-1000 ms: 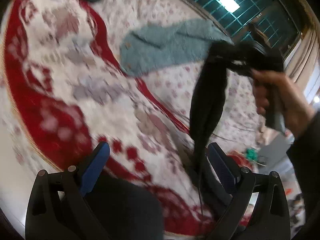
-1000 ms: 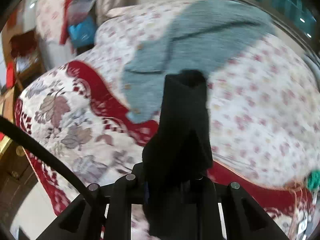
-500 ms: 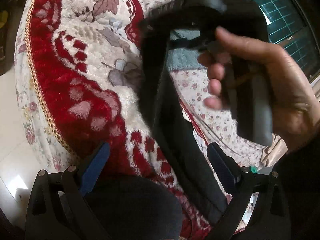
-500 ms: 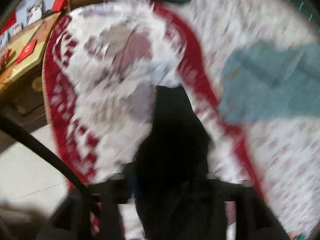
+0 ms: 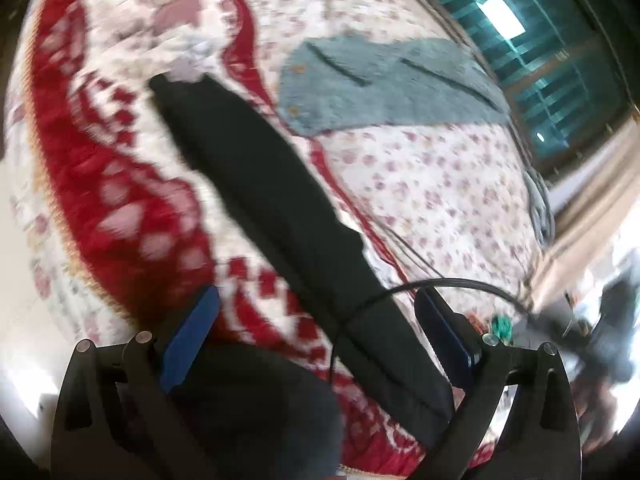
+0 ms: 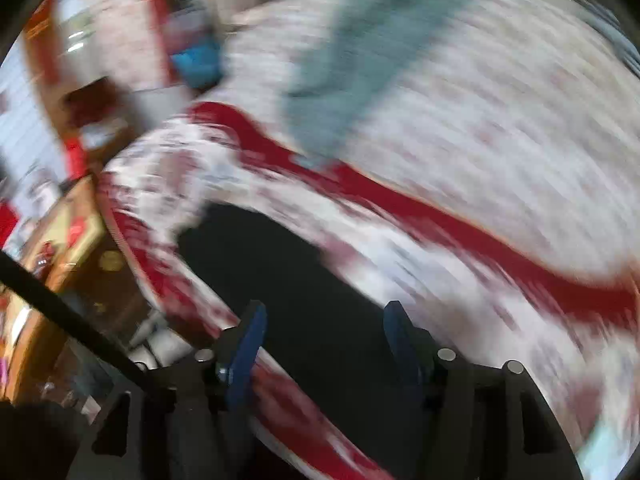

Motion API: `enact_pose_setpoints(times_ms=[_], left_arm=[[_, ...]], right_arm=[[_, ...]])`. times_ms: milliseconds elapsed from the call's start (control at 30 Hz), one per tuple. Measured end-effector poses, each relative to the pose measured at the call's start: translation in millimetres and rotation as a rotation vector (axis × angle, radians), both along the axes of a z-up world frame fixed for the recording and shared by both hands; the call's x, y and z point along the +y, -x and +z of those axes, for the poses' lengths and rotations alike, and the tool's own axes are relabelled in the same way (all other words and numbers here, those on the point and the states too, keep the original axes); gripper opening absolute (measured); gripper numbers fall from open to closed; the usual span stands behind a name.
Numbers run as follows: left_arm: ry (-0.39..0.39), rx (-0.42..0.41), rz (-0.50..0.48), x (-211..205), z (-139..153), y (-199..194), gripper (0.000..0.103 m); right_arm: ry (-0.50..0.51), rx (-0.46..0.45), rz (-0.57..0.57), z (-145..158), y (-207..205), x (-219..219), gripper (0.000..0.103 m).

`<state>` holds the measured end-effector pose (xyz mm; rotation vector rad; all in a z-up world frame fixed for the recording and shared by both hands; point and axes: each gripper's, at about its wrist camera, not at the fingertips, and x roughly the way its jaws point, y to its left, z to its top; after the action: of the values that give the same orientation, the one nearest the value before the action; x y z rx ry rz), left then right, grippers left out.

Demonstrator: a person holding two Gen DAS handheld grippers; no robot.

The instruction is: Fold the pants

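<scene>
Black pants lie flat on floral bedspread — long axis 11 to 5 o'clock; left gripper and right gripper both agape, empty.

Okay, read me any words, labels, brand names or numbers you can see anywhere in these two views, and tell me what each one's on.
None can be read.
Black pants: no visible tag or print.
Blue-grey garment: no label showing.
Floral blanket: pattern only, no lettering.
Red and gold items at the right view's left edge: too blurred to tell.
</scene>
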<state>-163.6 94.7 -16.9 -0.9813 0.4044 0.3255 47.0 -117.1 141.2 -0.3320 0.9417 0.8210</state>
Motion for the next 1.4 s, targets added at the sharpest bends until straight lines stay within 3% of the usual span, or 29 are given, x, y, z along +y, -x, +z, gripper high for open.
enact_pose_setpoints(times_ms=[67,167,233,300,400,533,633,700,733,767,833,1033,1200,1267,1400], left_arm=[[-0.02,-0.045,-0.014,-5,7,0,0.098],[0.028,-0.15,-0.236,-12,10,-16,0.098],[0.012,-0.118,-0.198,-14,9,-17,0.098],[0.018,-0.071,-0.149,-10,5,-18,0.098],[0.053,0.003,-0.093,-2,-6,-20,0.098],[0.067,0.035,-0.078,-2,-14,-19,0.098],[0.078,0.035,-0.067,2,-13,-16,0.098],[0.136,0.024,-0.064,17,-16,-13,0.098],[0.155,0.025,-0.057,24,-18,-9,0.098],[0.187,0.025,-0.051,40,-21,-7,0.098],[0.253,0.017,-0.043,66,-25,-2,0.098],[0.512,-0.103,-0.021,152,-33,6,0.098],[0.613,-0.209,-0.01,193,-41,-7,0.098],[0.668,-0.212,-0.016,201,-52,-14,0.098],[0.738,-0.2,-0.021,207,-76,-21,0.098]], right_arm=[[-0.003,0.046,-0.154,-20,-8,-69,0.061],[-0.075,0.136,-0.457,-58,-26,-167,0.061],[-0.135,0.232,-0.601,-88,-37,-212,0.061],[-0.297,0.396,-0.657,-127,-44,-241,0.061],[-0.475,0.544,-0.655,-160,-49,-241,0.061],[-0.586,0.674,-0.598,-184,-62,-216,0.061],[-0.634,0.781,-0.621,-206,-69,-200,0.061],[-0.669,0.737,-0.616,-205,-74,-195,0.054],[-0.66,0.695,-0.624,-200,-74,-200,0.035],[-0.657,0.679,-0.623,-198,-75,-200,0.023],[-0.636,0.645,-0.616,-194,-78,-202,0.011],[-0.567,0.524,-0.557,-167,-88,-190,0.006],[-0.567,0.477,-0.578,-149,-108,-189,0.006],[-0.637,0.489,-0.598,-154,-113,-191,0.006],[-0.669,0.492,-0.611,-171,-117,-188,0.006]])
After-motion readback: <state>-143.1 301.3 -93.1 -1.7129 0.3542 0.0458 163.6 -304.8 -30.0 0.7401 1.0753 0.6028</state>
